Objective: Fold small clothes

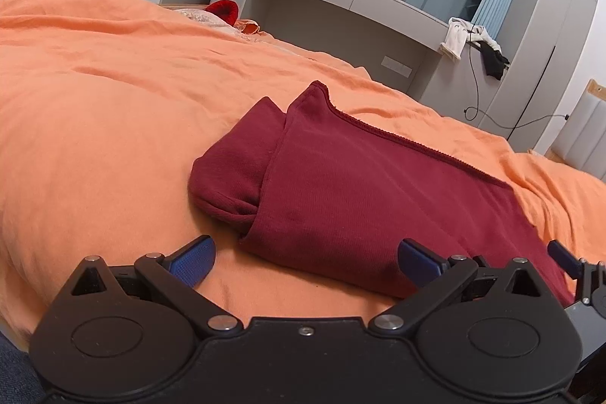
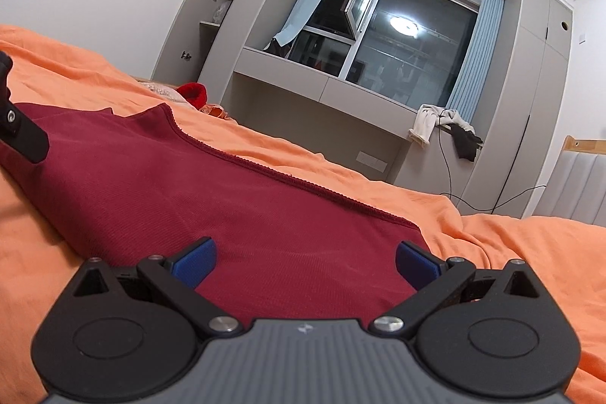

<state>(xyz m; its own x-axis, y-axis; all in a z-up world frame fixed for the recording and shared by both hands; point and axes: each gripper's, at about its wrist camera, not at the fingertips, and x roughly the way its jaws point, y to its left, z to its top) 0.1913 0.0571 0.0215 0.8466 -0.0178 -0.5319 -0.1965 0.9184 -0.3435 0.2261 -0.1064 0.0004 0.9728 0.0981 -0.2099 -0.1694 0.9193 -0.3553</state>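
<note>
A dark red garment [image 1: 352, 184] lies folded on the orange bed cover [image 1: 94, 108], with a tucked sleeve bulging at its left end. My left gripper [image 1: 306, 258] is open and empty, low over the garment's near left corner. My right gripper [image 2: 306, 258] is open and empty over the garment's [image 2: 189, 184] near right part. The right gripper's blue fingertip [image 1: 564, 254] shows at the right edge of the left wrist view. Part of the left gripper [image 2: 19, 127] shows at the left edge of the right wrist view.
A red item [image 1: 223, 9] and patterned fabric lie at the far end of the bed. A grey desk shelf under the window [image 2: 409, 48] carries white and black clothes [image 2: 447, 127] and hanging cables. Grey cupboards stand on both sides.
</note>
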